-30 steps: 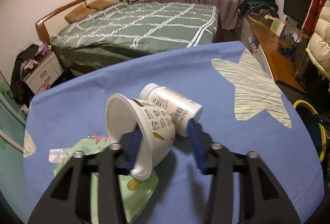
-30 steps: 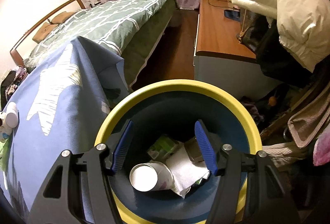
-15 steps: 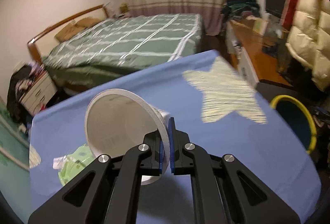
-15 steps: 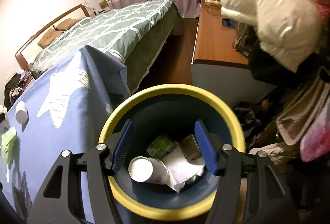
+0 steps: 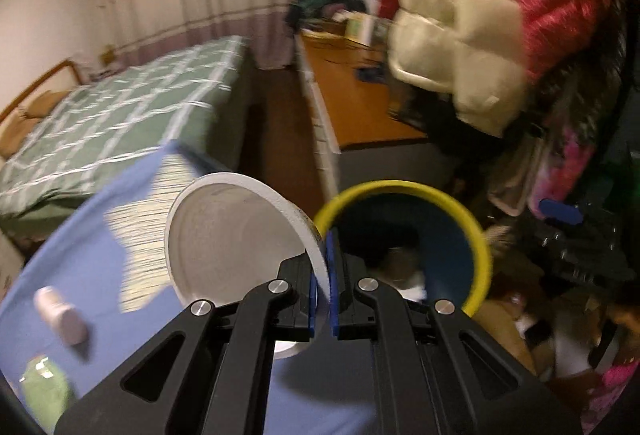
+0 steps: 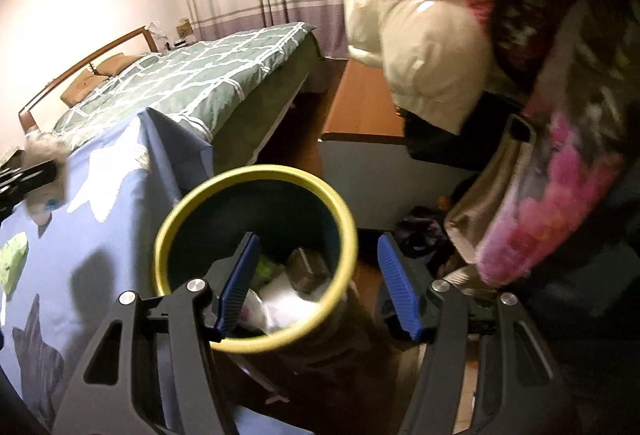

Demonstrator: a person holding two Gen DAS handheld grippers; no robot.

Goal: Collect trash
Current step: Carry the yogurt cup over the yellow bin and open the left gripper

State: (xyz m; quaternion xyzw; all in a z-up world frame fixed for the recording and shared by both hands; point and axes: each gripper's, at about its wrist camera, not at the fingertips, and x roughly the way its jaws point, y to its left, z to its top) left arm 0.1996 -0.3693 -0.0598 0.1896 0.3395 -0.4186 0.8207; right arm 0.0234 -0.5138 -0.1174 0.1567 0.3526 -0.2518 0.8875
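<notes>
White paper bowl (image 5: 236,231), lifted off the blue tablecloth (image 5: 100,275), is now pinched by the left tongs (image 5: 325,275) just short of the yellow-rimmed blue bin (image 5: 478,231), right tongs (image 6: 316,275) spread empty, so dropping's next probably.

A table covered with a blue cloth (image 5: 120,275) printed with pale stars carries a white bottle (image 5: 60,315) lying on its side and, near it at the edge of view, a green wrapper (image 5: 44,391). Just beside the table, a yellow-rimmed bin (image 6: 256,259) stands on the wooden floor (image 5: 280,139).
</notes>
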